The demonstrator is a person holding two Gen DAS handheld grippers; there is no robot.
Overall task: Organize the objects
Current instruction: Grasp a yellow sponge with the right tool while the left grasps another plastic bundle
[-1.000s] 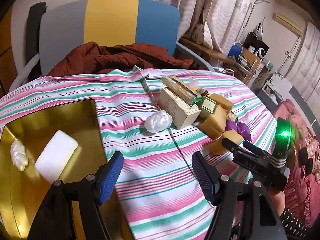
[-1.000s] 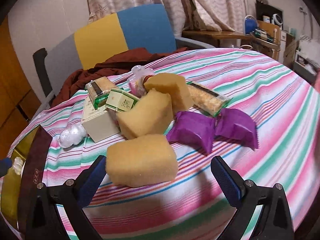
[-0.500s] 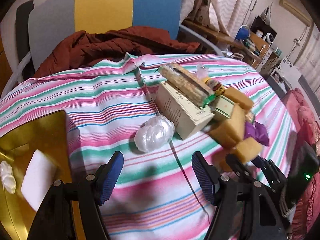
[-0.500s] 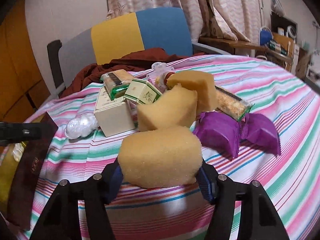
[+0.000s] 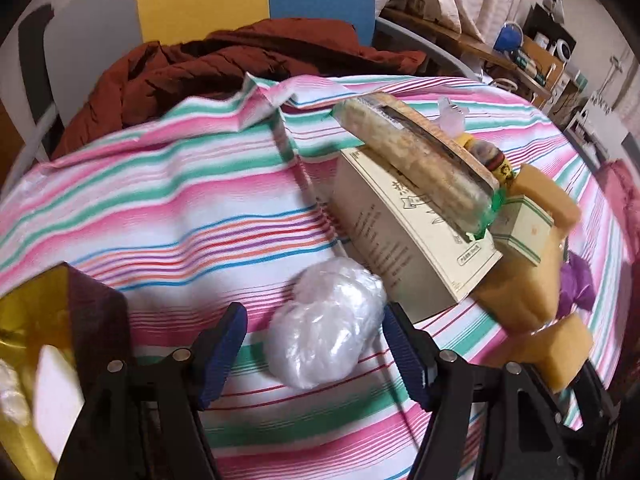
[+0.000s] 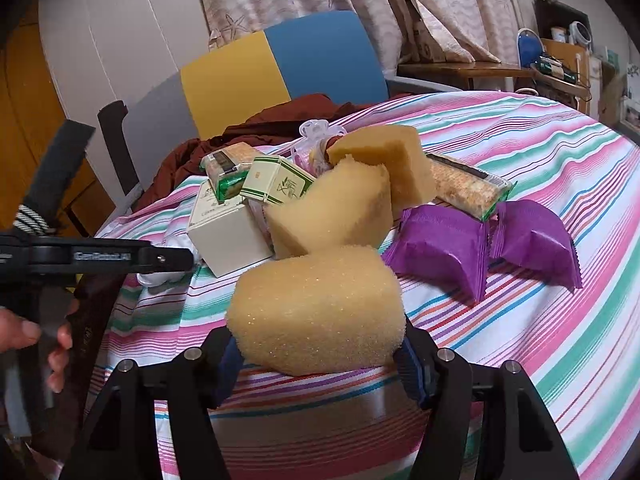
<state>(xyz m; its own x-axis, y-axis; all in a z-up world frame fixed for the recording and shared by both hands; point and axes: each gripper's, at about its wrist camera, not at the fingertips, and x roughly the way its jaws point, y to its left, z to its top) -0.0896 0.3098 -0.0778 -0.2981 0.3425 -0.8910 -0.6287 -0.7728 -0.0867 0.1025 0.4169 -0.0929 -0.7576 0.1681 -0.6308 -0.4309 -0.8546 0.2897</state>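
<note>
Right tool (image 6: 318, 354) pinches the sponge (image 6: 316, 312), soft and light. Left tool (image 5: 316, 354), closing, straddles the bag (image 5: 326, 330) beside the box (image 5: 408, 240): probably crinkly, best gripped mid-body.

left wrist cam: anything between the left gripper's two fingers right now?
Yes. In the left wrist view the white plastic-wrapped bundle lies on the striped cloth between the closing jaws of the left gripper; the pads do not press on it yet.

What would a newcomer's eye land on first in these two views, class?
The big yellow sponge clamped in the right tongs, low in the right wrist view. Then the white plastic bundle on the striped tablecloth, between the closing left tongs. Behind, two purple packets.
</note>
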